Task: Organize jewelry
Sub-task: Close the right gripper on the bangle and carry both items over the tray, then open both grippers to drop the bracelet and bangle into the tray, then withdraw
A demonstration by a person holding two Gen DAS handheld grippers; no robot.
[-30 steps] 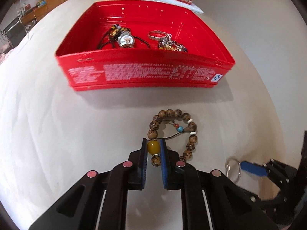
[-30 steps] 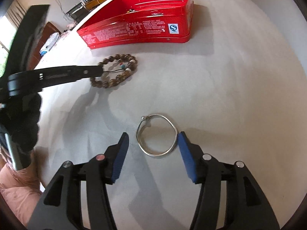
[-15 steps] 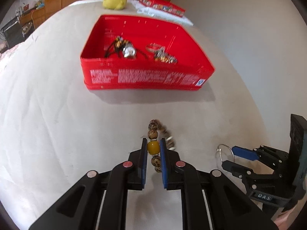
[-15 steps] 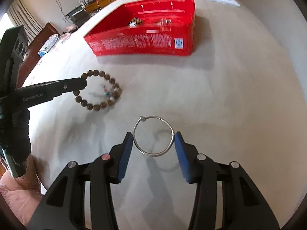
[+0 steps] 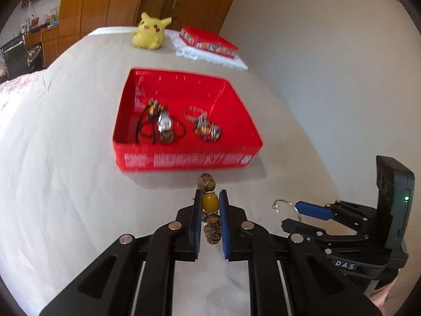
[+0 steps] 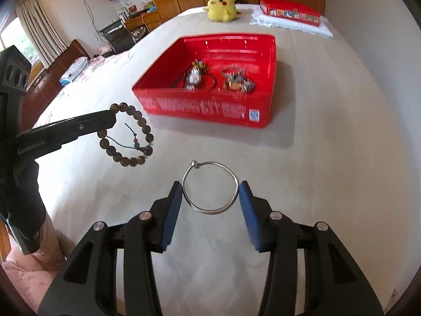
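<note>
My left gripper [image 5: 210, 203] is shut on the amber bead of a brown wooden bead bracelet [image 5: 210, 220] and holds it in the air; the bracelet hangs from it in the right wrist view [image 6: 129, 137]. My right gripper [image 6: 210, 193] is shut on a thin silver bangle [image 6: 210, 187], pinched across its width and lifted off the table. The bangle also shows in the left wrist view [image 5: 285, 205]. A red box [image 5: 184, 160] ahead holds a watch [image 5: 164, 123], a silver ring band [image 5: 194, 113] and a charm bracelet [image 5: 208, 130].
The table has a beige cloth [image 5: 65, 158]. A yellow plush toy [image 5: 150, 33] and a flat red tin [image 5: 208, 42] on a white cloth stand at the far end. Chairs and shelves lie off to the left [image 6: 79, 60].
Both grippers rose away from the table, the left lifting the bead bracelet and the right closing on the silver bangle and lifting it. The red box now looks farther off.
</note>
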